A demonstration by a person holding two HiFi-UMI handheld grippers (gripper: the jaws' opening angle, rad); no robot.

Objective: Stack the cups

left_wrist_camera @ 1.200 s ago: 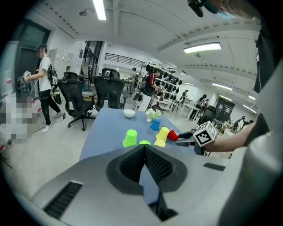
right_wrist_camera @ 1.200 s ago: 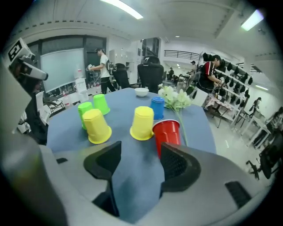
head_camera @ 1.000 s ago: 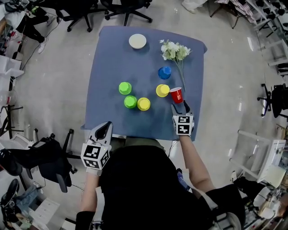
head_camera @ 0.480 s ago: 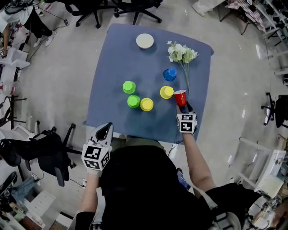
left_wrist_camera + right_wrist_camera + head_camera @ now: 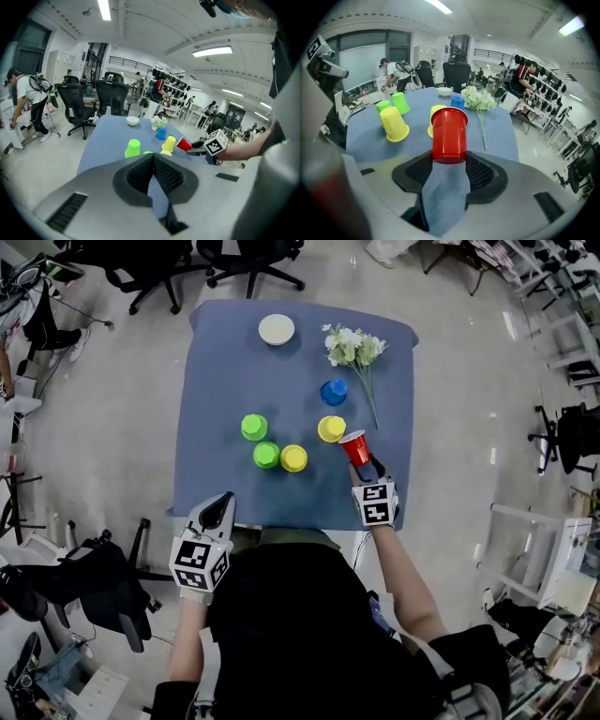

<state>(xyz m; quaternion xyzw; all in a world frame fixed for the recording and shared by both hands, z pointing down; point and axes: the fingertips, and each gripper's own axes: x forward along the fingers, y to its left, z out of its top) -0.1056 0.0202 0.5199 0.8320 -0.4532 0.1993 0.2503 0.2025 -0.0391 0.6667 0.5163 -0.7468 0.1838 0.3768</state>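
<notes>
**Desk:** What does the head view give you?

**Operator:** From above, I see the table [image 5: 225, 362] under its blue cloth. My right gripper [image 5: 367, 464] clasps the red cup [image 5: 354, 446] by its base end. The cup is tilted, just beside the right yellow cup [image 5: 330, 428]. The jaws have just been closing, with that cup between them. The left yellow cup [image 5: 293, 457] stands just beside the near green cup [image 5: 266, 455], and the far green cup [image 5: 253, 427] is close behind. A blue cup [image 5: 334, 392] sits farther back, next to the flowers [image 5: 353, 346]. A white bowl [image 5: 276, 329] lies near the far edge. My left gripper [image 5: 219, 505] hangs over the table's near edge.

**Desk:** And the left gripper view?

**Operator:** My left jaws are clenched together with nothing between them. Past them I see the red cup tipped in the right gripper, close to a yellow cup.

**Desk:** The right gripper view?

**Operator:** The red cup fills the gap. Both pads press against its base, and its mouth points away from me. The other cups stand upside down on the cloth behind it.
</notes>
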